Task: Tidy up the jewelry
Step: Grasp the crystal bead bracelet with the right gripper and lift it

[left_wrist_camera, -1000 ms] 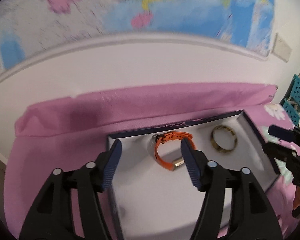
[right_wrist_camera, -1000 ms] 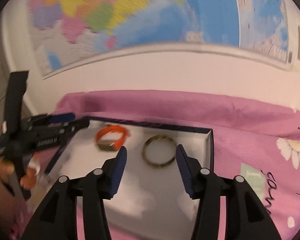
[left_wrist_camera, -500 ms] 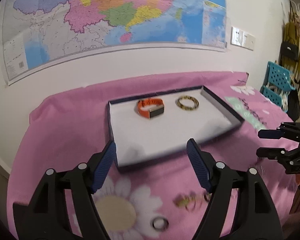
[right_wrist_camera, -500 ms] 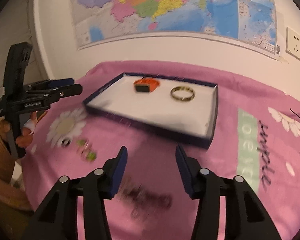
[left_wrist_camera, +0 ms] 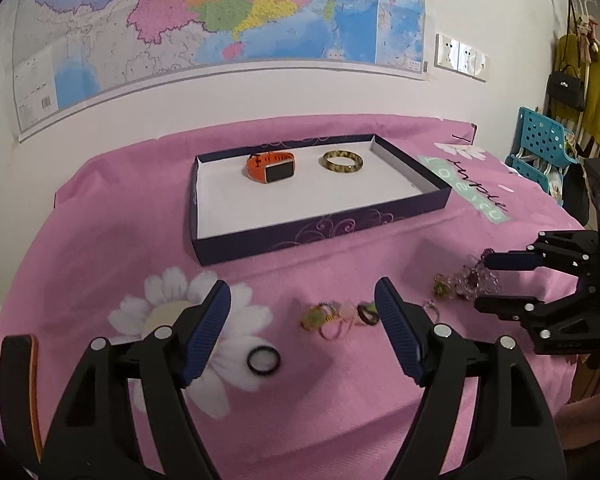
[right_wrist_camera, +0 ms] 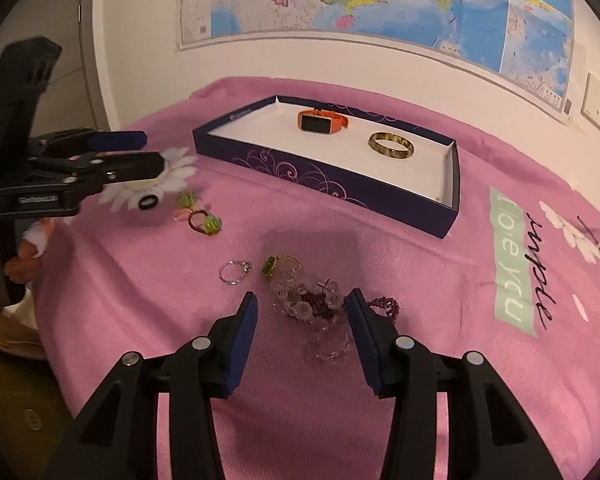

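Because the box [left_wrist_camera: 400,208] at the far side holds just two things (a watch [left_wrist_camera: 271,166] and a bangle [left_wrist_camera: 342,161]), my left tongs [left_wrist_camera: 302,322] and right tongs [right_wrist_camera: 302,312] hang open, empty, over the near rings [left_wrist_camera: 332,318] and beads [right_wrist_camera: 312,300].

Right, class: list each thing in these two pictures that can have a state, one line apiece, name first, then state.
Left gripper: open, empty.
Right gripper: open, empty, above the clear bead bracelet.
Shallow dark purple box: lidless, holding two items.
Orange-strapped smartwatch: in the box, screen dark.
Gold patterned bangle: lying flat in the box.
Black ring: flat on the pink cloth, outside the box.
Thin silver ring: on the cloth, outside the box.
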Tool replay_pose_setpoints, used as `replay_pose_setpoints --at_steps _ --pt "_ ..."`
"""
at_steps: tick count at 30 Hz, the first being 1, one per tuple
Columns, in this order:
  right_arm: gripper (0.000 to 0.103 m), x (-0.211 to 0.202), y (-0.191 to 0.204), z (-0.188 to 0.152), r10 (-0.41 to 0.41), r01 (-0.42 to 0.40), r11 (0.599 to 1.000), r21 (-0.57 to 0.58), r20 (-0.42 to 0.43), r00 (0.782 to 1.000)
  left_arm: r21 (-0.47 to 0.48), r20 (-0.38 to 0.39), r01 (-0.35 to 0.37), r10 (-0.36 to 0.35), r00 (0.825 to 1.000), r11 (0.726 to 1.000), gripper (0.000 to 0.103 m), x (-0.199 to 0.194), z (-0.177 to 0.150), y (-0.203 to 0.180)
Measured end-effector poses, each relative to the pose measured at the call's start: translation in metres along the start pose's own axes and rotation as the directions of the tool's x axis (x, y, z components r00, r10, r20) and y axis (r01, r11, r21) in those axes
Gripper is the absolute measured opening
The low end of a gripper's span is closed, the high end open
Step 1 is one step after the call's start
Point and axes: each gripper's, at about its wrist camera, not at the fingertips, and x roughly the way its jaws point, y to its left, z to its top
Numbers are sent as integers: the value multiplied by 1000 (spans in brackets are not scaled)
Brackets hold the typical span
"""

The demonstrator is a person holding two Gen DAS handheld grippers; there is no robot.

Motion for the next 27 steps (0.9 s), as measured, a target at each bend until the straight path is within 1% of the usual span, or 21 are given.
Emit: replay_pose_setpoints --at_steps 3,5,7,9,13,14,15,17,20,27 --pt "44 9 4 -1 -27 26 1000 -14 -24 999 0 -4 2 -2 1000 1000 74 0 -4 -2" --pt "41 10 5 -2 -39 39 999 -22 -24 999 -5 -7 1 -1 1000 1000 74 -1 -6 -2" --pt "25 10 4 -2 -37 37 999 -19 -23 999 -14 -11 6 -6 1000 1000 74 -1 -8 -1" --pt "16 9 2 -3 -50 50 999 -14 -26 998 -19 -14 4 -5 1000 1000 74 -1 -9 0" --pt "14 4 -2 -3 -24 24 1000 13 -16 1000 -32 -16 1 -1 1000 999 74 -3 -11 2" --pt "12 1 -3 -2 -17 17 1000 18 -6 1000 -36 -16 2 -3 1000 999 74 -4 -12 3" --pt "8 -1 -4 -1 -10 10 1000 25 1 1000 -38 -15 2 -2 1000 999 74 -5 -13 4" --pt "8 -6 -6 1 21 -21 999 43 20 1000 -41 -18 1 -1 1000 999 74 -6 -15 5" --pt "8 -12 -8 3 37 -39 997 63 40 999 -38 -15 -2 1 1000 999 74 -9 -17 7" --pt "8 -32 -16 12 87 -101 987 122 120 989 -37 -17 -3 3 1000 999 74 -14 -21 13"
